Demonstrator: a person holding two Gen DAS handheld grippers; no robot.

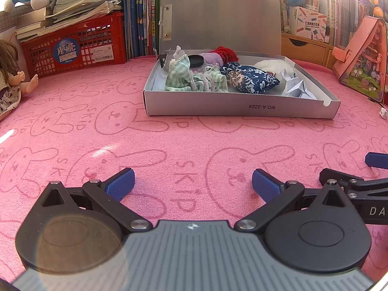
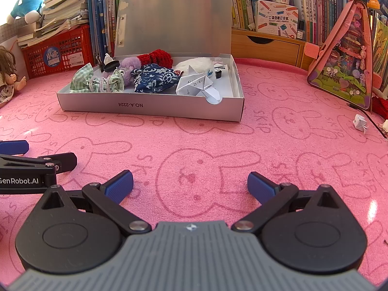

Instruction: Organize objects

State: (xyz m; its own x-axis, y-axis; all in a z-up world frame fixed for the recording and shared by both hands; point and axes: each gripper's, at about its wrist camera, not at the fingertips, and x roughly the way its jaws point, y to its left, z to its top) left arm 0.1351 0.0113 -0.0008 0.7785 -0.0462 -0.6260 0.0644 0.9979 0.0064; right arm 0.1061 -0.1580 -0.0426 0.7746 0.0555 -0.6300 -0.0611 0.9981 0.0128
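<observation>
My left gripper (image 1: pixel 192 184) and right gripper (image 2: pixel 190 185): both spread wide, grasping nothing, well short of the grey box (image 2: pixel 150 108). Folded paper (image 2: pixel 360 123) lies right of the box.

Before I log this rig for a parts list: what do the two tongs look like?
Both match: the left tongs and right tongs have ribbed blue pads on black linkage arms with silver pivot pins, two round black housings and a ribbed grey centre plate. White "GenRobot.AI" lettering marks one side.

Bright warm daylight, lens flare at top right, fisheye-curved edges, sharp focus
</observation>
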